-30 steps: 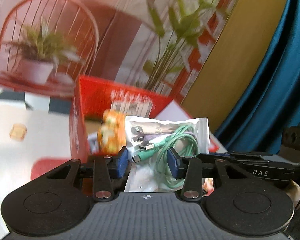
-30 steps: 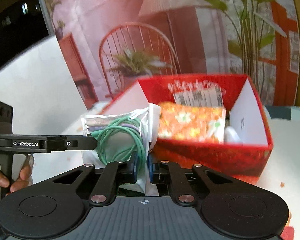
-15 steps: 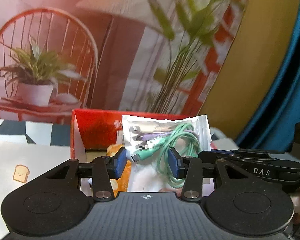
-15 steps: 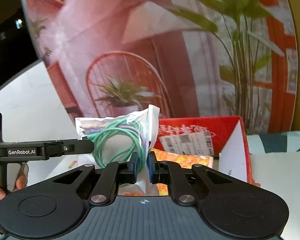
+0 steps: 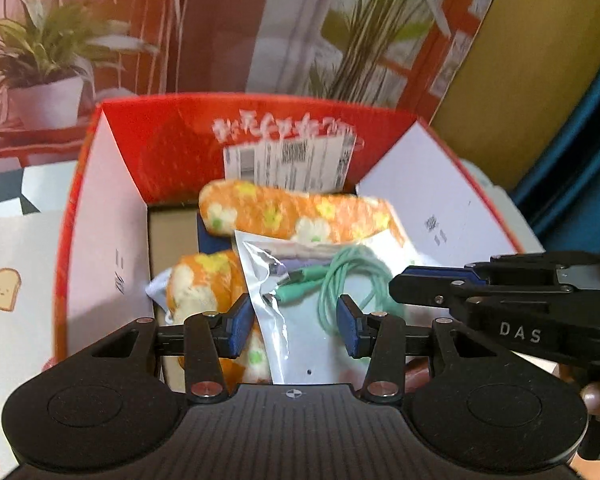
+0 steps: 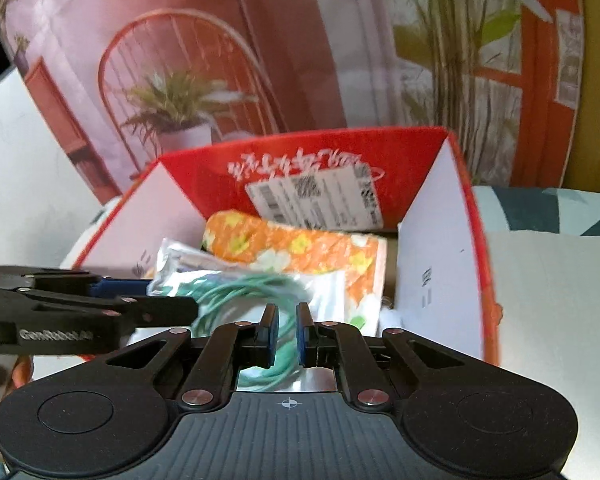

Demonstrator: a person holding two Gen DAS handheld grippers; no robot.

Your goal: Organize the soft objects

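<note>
A clear plastic bag of green and purple cables (image 5: 312, 304) lies over the open red box (image 5: 180, 140), on top of orange flowered soft items (image 5: 300, 216). My left gripper (image 5: 296, 330) is open with the bag between its blue pads, not pinched. My right gripper (image 6: 287, 334) has its jaws slightly parted around the bag (image 6: 256, 292), with a gap showing between the pads; it also shows in the left wrist view (image 5: 480, 296). The red box (image 6: 340, 152) holds the orange items (image 6: 296, 248).
The box's white inner flaps (image 5: 104, 232) stand up on both sides, with a shipping label (image 5: 288, 160) on its back wall. A white mat with a toast picture (image 5: 4, 284) lies left of the box. A printed backdrop of plants and a chair stands behind.
Both grippers and the cable bag have come down from above the box into its opening. The right gripper's pads, earlier pinched on the bag, now show a gap.
</note>
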